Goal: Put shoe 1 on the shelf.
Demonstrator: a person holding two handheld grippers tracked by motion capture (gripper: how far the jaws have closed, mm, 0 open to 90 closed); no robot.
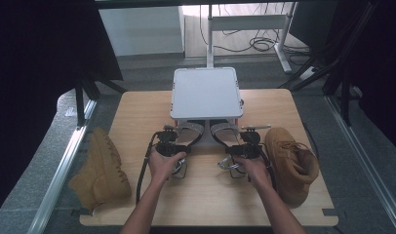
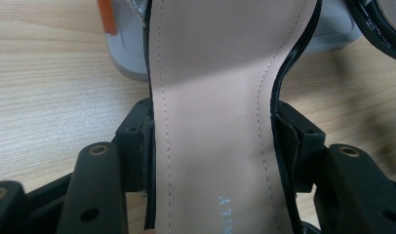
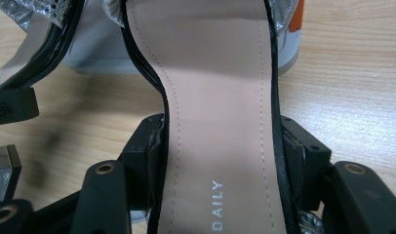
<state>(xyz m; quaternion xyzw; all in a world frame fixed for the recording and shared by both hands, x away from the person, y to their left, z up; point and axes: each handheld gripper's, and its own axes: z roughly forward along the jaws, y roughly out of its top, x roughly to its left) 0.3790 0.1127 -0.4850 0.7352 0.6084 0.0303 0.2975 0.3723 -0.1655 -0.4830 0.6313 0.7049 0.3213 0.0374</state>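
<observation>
Left gripper (image 2: pixel 213 146) clamped across waist of left sandal (image 2: pixel 210 97); right gripper (image 3: pixel 220 156) likewise clamped on right sandal (image 3: pixel 215 97). Both sandals at table (image 1: pixel 137 105) centre, toes toward grey box (image 1: pixel 206 92) at 12 o'clock. Probably light, stiff-soled, glossy-edged, slippery; narrow waist the best hold.

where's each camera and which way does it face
High view: above the person's side, looking forward and down on the table; forearms, left gripper, right gripper, two boots.
Left gripper view: on that gripper, looking along its jaws clamping the left sandal.
Right gripper view: the same on the right sandal.
Shared: both gripper views show the grey box, also under the high view.
</observation>
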